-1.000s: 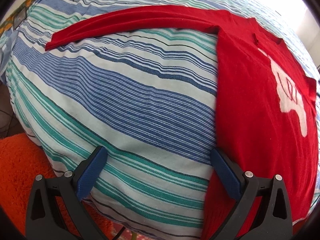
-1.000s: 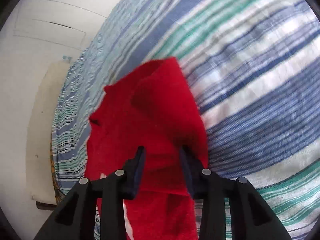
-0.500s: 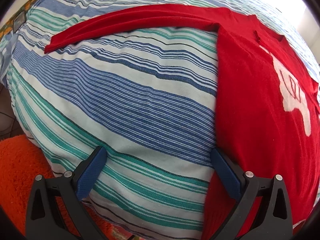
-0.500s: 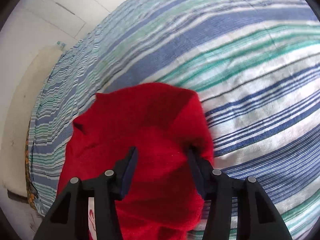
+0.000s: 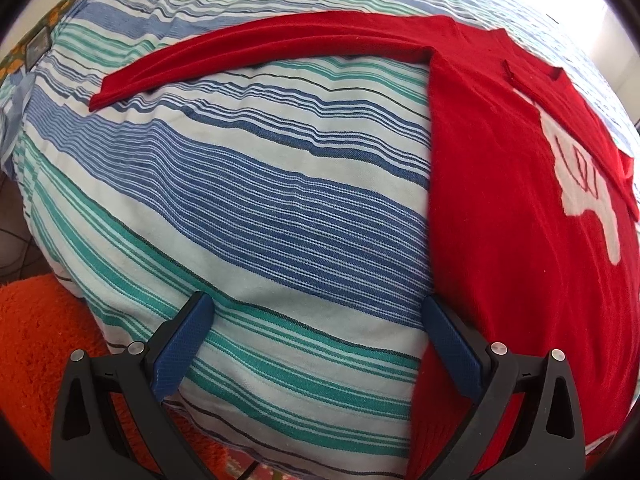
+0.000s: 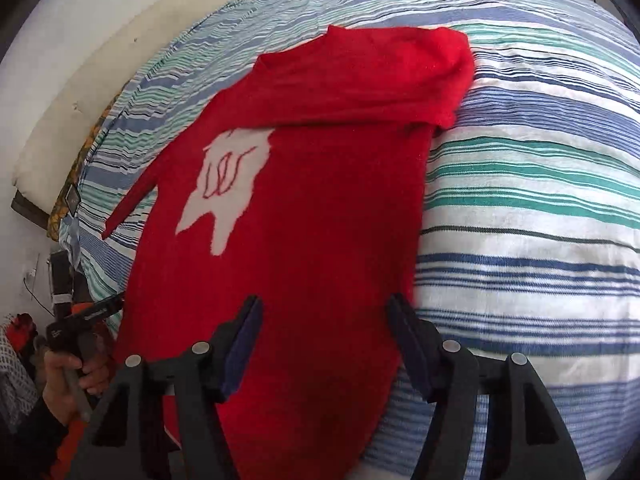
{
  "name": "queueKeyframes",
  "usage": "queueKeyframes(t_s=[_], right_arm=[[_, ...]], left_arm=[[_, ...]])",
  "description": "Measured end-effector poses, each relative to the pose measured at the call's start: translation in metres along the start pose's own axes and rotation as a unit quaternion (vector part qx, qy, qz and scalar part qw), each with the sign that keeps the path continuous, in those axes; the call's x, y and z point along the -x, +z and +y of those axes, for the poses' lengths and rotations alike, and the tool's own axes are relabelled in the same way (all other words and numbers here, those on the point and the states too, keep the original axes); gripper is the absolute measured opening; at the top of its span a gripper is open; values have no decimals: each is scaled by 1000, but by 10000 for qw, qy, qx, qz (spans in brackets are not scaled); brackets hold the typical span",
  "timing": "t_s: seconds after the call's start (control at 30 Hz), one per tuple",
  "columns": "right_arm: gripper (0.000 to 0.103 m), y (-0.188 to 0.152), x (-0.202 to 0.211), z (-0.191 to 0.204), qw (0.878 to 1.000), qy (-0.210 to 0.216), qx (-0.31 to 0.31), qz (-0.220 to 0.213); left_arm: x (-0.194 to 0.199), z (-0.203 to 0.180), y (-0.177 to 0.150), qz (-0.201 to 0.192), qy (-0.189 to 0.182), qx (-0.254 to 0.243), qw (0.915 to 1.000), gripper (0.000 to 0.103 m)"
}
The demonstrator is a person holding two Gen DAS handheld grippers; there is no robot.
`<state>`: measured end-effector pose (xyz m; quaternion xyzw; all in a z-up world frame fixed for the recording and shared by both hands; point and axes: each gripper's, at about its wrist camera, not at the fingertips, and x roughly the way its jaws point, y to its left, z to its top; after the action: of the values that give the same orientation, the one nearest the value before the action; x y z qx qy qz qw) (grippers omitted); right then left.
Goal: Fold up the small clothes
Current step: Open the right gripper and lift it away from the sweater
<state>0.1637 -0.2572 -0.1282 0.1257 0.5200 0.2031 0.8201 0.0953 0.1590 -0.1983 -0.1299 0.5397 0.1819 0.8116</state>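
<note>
With one sleeve folded across the red sweater (image 6: 320,240), the right gripper (image 6: 324,344) is opening empty above its hem, while the left gripper (image 5: 316,340) is hanging wide open nearest the outstretched sleeve (image 5: 260,52).

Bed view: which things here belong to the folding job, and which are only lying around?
For the job:
- red sweater, one sleeve folded across the chest, the other sleeve spread out
- left gripper, open
- right gripper, jaws opening, nothing held

Just around:
- striped bedcover
- orange rug
- cream cushion
</note>
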Motion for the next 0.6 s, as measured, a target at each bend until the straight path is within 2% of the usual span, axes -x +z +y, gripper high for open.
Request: queueKeyframes(t_s=[0.07, 0.17, 0.23, 0.33, 0.43, 0.5, 0.6], right_arm=[[65, -9, 16, 8, 9992, 24, 45, -401], [67, -29, 33, 15, 9966, -254, 89, -780], [67, -46, 40, 11, 9938, -588, 48, -938], [67, -69, 44, -12, 9891, -1026, -514, -918], [67, -75, 57, -47, 9807, -1025, -1265, -1086], [67, -72, 64, -56, 9744, -1201, -1402, -1281], [67, -73, 60, -70, 9716, -1198, -1630, -1226]], left_arm=[[0, 0, 0, -1, 9, 7, 10000, 103], [-1, -1, -2, -25, 64, 4, 10000, 103], [-2, -4, -3, -51, 106, -21, 9999, 103], [-3, -8, -6, -77, 155, -86, 9998, 103], [-3, -12, -8, -91, 193, -99, 9997, 103], [-3, -14, -9, -93, 204, -98, 9997, 103], [-2, -15, -10, -127, 181, -91, 9997, 103]])
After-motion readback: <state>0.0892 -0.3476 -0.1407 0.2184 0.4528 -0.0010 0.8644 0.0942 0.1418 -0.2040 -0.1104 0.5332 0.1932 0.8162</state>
